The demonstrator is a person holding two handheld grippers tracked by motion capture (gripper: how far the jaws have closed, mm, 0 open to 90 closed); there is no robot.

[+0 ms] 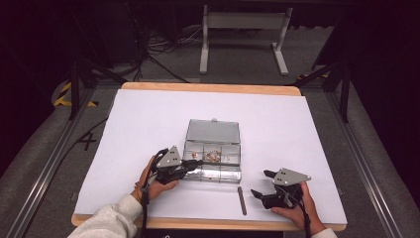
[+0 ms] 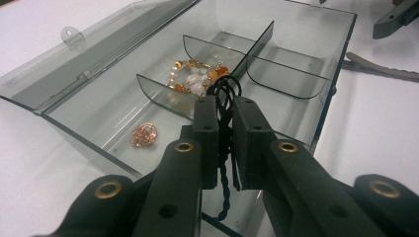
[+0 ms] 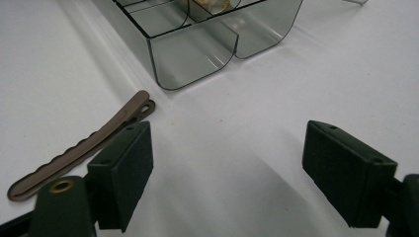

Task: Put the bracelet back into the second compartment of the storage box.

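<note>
from above, the left gripper [image 1: 194, 163] sits at the clear box [image 1: 213, 133] on the white bench [image 1: 138, 124]. the left gripper view has it clamped on a black hair tie [image 2: 226, 91] over the beaded bracelet [image 2: 195, 79]. the right gripper [image 3: 227, 175] gapes open beside the brown hair clip [image 3: 79, 145].

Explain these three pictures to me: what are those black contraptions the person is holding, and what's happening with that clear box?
A person sits at a white table with a hand-held two-jaw gripper in each hand. One camera looks down from above; the other two ride on the grippers, looking along their jaws. The left gripper pinches a black twisted cord over an open clear plastic box with dividers. A beaded bracelet and a small round gold piece lie inside. The right gripper stands open and empty beside a brown hair clip on the table.
</note>
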